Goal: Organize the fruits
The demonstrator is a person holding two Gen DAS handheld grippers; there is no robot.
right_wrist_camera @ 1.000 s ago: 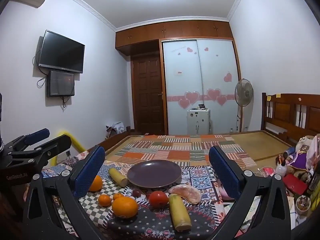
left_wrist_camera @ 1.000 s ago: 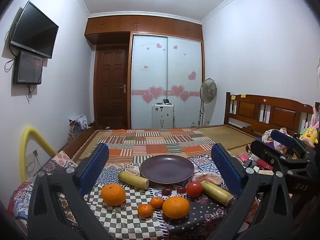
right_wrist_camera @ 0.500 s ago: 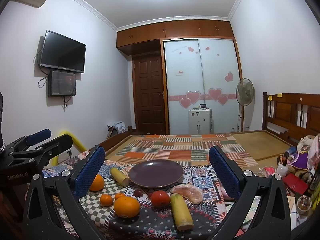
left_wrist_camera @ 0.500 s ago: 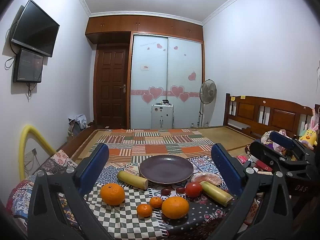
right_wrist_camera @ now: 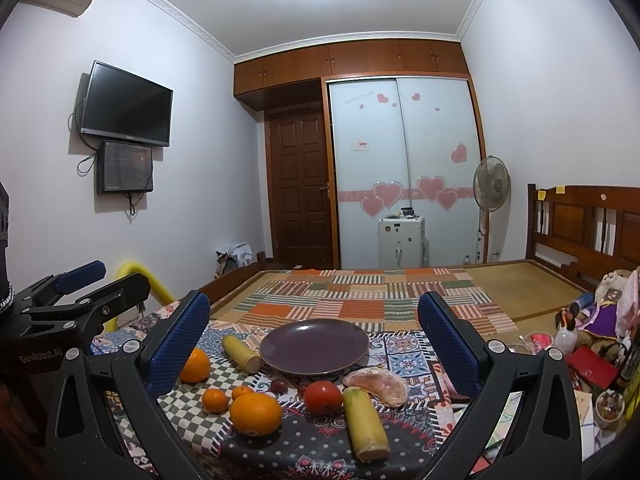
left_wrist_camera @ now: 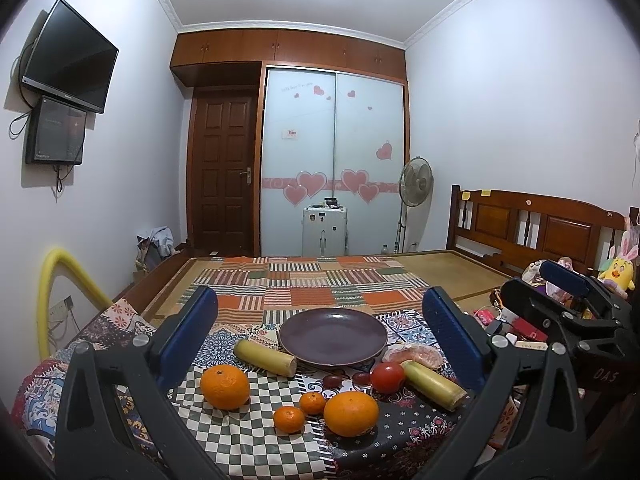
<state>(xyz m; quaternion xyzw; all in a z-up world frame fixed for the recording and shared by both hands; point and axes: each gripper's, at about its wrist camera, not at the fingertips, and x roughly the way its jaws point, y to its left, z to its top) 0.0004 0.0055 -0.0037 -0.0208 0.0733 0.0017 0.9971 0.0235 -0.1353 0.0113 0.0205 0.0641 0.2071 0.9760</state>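
Note:
An empty dark purple plate [left_wrist_camera: 333, 336] [right_wrist_camera: 314, 345] sits on a small patterned table. In front of it lie two large oranges [left_wrist_camera: 225, 386] [left_wrist_camera: 351, 408], two small mandarins [left_wrist_camera: 289, 419] [left_wrist_camera: 312, 402], a red tomato [left_wrist_camera: 387, 377] [right_wrist_camera: 322, 397], two yellow cane pieces [left_wrist_camera: 265, 357] [left_wrist_camera: 434, 384], two dark grapes [left_wrist_camera: 332, 380] and a peeled pomelo segment [right_wrist_camera: 376, 386]. My left gripper [left_wrist_camera: 320, 344] is open and empty, held above the fruit. My right gripper [right_wrist_camera: 314, 350] is open and empty, level with the plate.
The table's cloth [left_wrist_camera: 240, 436] hangs over its front edge. A patchwork bed [left_wrist_camera: 304, 280] lies behind. Toys and clutter [right_wrist_camera: 592, 344] crowd the right side. A yellow tube [left_wrist_camera: 60, 276] arches at the left wall.
Both grippers have drifted slightly; the fruit and plate have not moved. Both stay open.

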